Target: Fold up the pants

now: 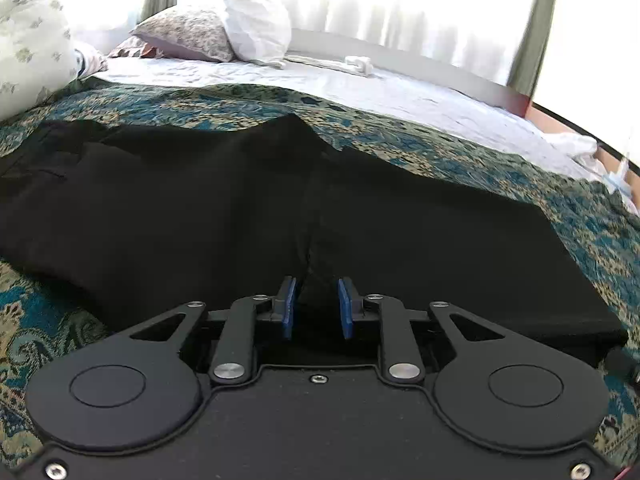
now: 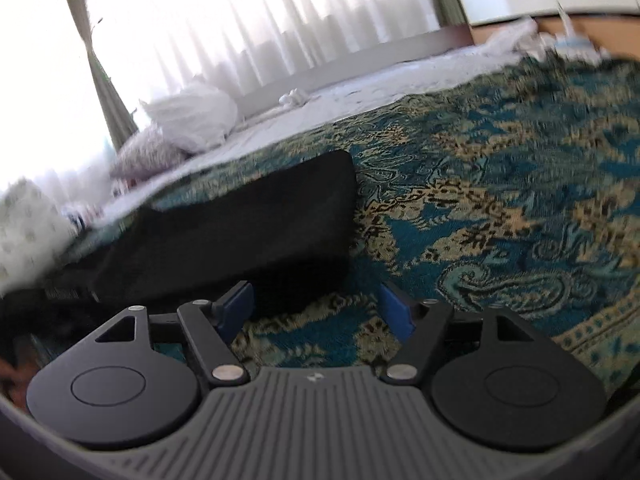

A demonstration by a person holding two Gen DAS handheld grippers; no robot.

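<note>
Black pants (image 1: 200,208) lie spread across a teal and gold patterned bedspread (image 1: 420,140). In the left wrist view my left gripper (image 1: 317,304) sits at the near edge of the pants, its blue pads a little apart with a ridge of black cloth between them. In the right wrist view the pants (image 2: 240,224) show as a folded black slab at left. My right gripper (image 2: 316,312) is open wide over the bedspread (image 2: 500,200), just right of the pants' end, holding nothing.
Pillows (image 1: 208,32) and a white bag (image 1: 260,24) lie at the head of the bed on a white sheet (image 1: 360,84). Bright curtains (image 2: 240,20) hang behind. White crumpled things (image 1: 576,148) lie at the bed's far right edge.
</note>
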